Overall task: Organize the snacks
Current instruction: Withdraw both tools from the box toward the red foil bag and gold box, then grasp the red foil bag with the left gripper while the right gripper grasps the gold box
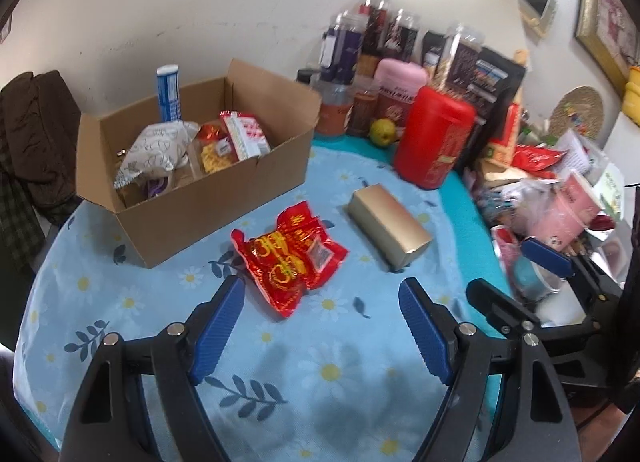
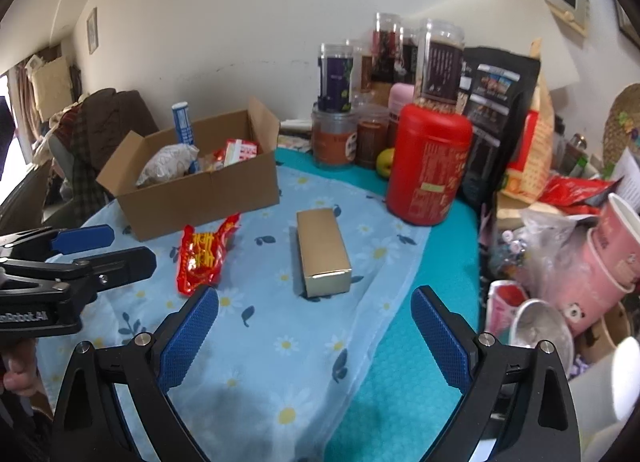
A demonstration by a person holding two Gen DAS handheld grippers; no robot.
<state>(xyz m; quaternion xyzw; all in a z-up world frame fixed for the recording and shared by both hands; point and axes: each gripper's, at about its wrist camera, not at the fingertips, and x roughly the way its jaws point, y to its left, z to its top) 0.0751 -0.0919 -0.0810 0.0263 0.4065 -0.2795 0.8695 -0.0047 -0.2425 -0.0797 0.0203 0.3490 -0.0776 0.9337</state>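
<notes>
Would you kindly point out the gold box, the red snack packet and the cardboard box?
gold box (image 2: 320,246): right wrist view, on its top face.
red snack packet (image 1: 288,258): left wrist view, on its crinkled middle.
cardboard box (image 1: 216,214): left wrist view, on its front wall.

The left claw (image 1: 322,304) is built of matte black plastic arms with triangular cut-outs, each arm ending in a long blue finger pad (image 1: 218,328) with fine ribbing across its face. Round silver screws (image 1: 176,328) sit at the joints behind the pads. The right claw (image 2: 314,316) has the same black frame and silver screws, and its blue pads (image 2: 188,342) show a fine dimpled grid. Seen from the right wrist camera, the left claw's black body carries white lettering, only partly legible. Fingertips of a hand (image 2: 16,376) show below that body.
</notes>
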